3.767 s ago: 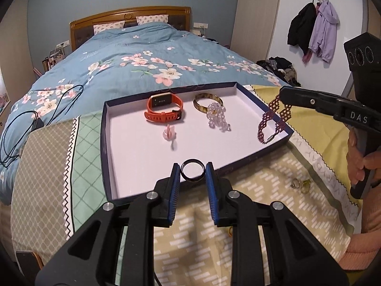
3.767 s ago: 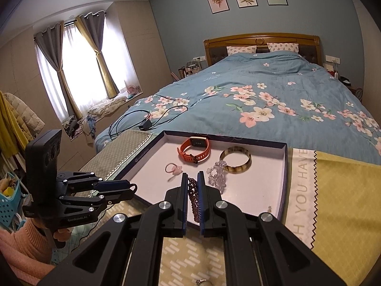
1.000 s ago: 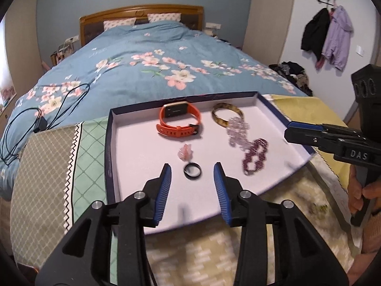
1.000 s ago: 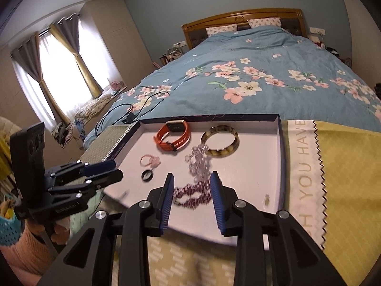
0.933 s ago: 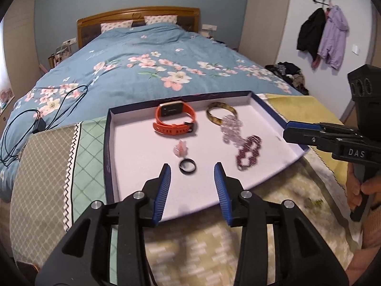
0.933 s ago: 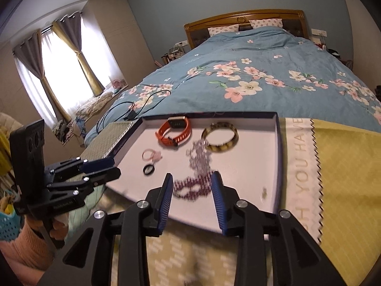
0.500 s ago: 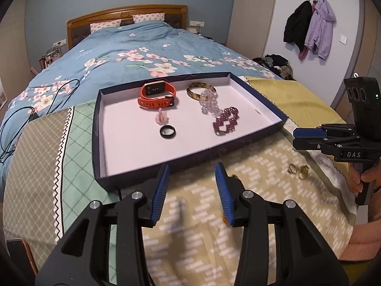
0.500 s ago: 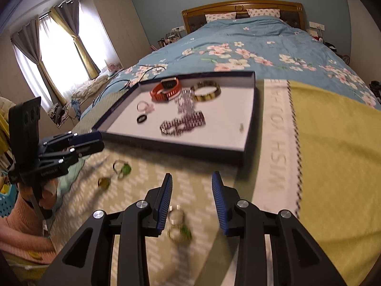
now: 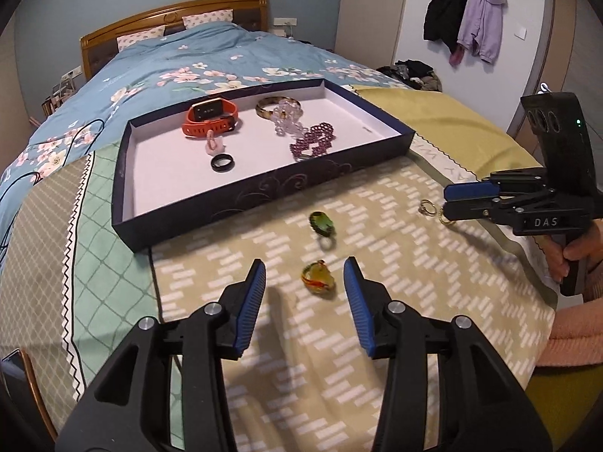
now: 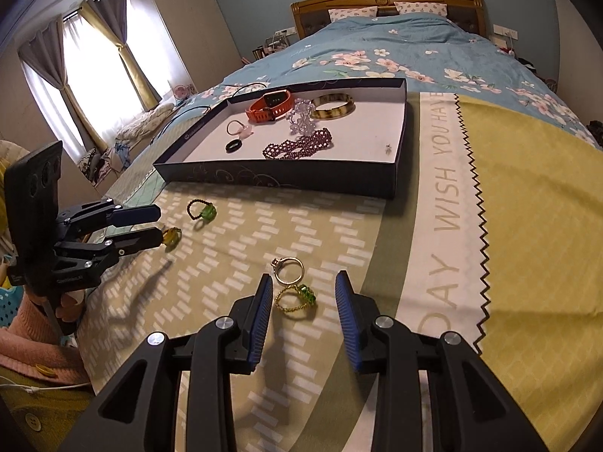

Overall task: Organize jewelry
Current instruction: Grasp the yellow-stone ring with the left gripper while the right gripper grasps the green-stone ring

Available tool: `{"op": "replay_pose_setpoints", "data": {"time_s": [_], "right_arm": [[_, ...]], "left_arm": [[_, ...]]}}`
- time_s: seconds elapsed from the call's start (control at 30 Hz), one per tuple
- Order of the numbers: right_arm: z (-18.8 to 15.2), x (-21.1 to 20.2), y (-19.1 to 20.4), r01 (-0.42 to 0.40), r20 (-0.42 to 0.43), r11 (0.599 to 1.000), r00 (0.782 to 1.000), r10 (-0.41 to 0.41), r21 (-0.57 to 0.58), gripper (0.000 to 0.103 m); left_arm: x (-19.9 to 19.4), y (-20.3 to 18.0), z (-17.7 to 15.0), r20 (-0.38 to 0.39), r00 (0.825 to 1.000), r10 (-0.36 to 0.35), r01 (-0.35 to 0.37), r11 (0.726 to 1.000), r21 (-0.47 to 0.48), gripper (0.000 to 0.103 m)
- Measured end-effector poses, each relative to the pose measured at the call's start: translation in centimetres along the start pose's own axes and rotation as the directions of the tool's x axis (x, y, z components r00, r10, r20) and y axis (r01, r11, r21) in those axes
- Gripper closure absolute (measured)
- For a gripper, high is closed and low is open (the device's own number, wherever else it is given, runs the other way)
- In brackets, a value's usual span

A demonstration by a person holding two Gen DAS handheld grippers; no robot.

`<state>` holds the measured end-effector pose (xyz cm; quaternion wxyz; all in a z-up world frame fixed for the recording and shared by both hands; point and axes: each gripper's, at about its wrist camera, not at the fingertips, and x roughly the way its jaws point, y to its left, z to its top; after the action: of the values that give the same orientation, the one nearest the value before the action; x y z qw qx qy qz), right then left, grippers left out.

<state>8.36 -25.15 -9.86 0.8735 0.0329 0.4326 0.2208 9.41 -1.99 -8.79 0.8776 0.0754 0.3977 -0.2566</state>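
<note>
A dark-walled, white-floored tray (image 9: 264,192) (image 10: 286,179) holds an orange watch (image 9: 209,118), a tortoiseshell bangle (image 10: 332,106), clear beads (image 9: 286,118), a purple bead bracelet (image 9: 312,142) (image 10: 299,145), a pink ring and a black ring (image 9: 222,162). My left gripper (image 9: 304,286) is open around a yellow-stone ring (image 9: 318,277) on the cloth; a green-stone ring (image 9: 321,223) lies beyond it. My right gripper (image 10: 303,303) is open around a gold ring with a green stone (image 10: 296,298); a plain gold ring (image 10: 289,268) lies just ahead.
The patterned cloth (image 10: 527,226) covers the foot of a bed with a blue floral quilt (image 9: 188,60). Black cables (image 9: 22,177) lie on the quilt at left. Coats (image 9: 465,11) hang on the right wall. A window with curtains (image 10: 86,60) is at left.
Both grippers released the black ring and purple bracelet into the tray, then drew back and down over the cloth, each now open around a loose ring.
</note>
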Motion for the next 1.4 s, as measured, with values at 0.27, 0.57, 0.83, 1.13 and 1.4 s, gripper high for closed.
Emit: {"op": "replay_pose_setpoints", "data": {"time_s": [0.27, 0.57, 0.83, 1.13, 1.4], "right_arm": [[-0.3, -0.1, 0.4, 0.02, 0.006, 0.999, 1.0, -0.02, -0.032, 0.071], [-0.4, -0.1, 0.4, 0.025, 0.014, 0.999, 1.0, -0.025, -0.035, 0.082], [-0.5, -0.1, 0.5, 0.035, 0.016, 0.999, 0.999, -0.035, -0.036, 0.094], [-0.2, -0.4, 0.4, -0.002, 0.037, 1.0, 0.999, 0.002, -0.009, 0.095], [0.6, -1.1, 0.4, -0.041, 0.076, 0.999, 0.996, 0.04, 0.015, 0.095]], "left_arm": [[1.1, -0.6, 0.0, -0.049, 0.999, -0.007, 0.007, 1.0, 0.0, 0.064], [1.8, -0.5, 0.1, -0.065, 0.998, 0.007, -0.008, 1.0, -0.013, 0.074], [1.8, -0.5, 0.1, -0.063, 0.998, 0.03, -0.031, 0.999, -0.018, 0.085], [0.9, -0.2, -0.4, -0.037, 0.999, 0.017, -0.018, 0.999, -0.044, 0.085], [-0.6, -0.2, 0.3, 0.009, 1.0, 0.013, -0.013, 0.998, -0.054, 0.085]]}}
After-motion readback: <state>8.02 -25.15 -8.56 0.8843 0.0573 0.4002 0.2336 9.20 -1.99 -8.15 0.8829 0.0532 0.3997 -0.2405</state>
